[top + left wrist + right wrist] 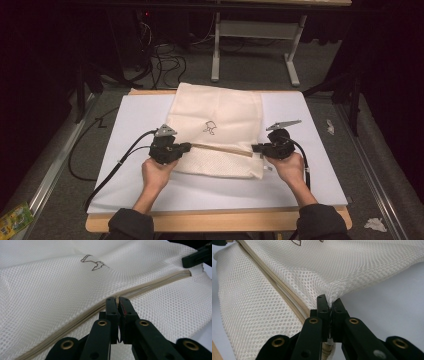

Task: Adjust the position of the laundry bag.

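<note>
Both my hands low at the counter's point(320, 170) near edge, left tool point(186, 147) clenched on the zipper point(150, 285) of the cream mesh bag point(220, 125), right tool point(256, 148) clenched on the bag's edge by the zipper end, bag lying mid-counter, reaching to the far edge.

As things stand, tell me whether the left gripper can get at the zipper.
Likely yes: the left gripper is already shut on the zipper of the mesh bag, with nothing in between.
</note>
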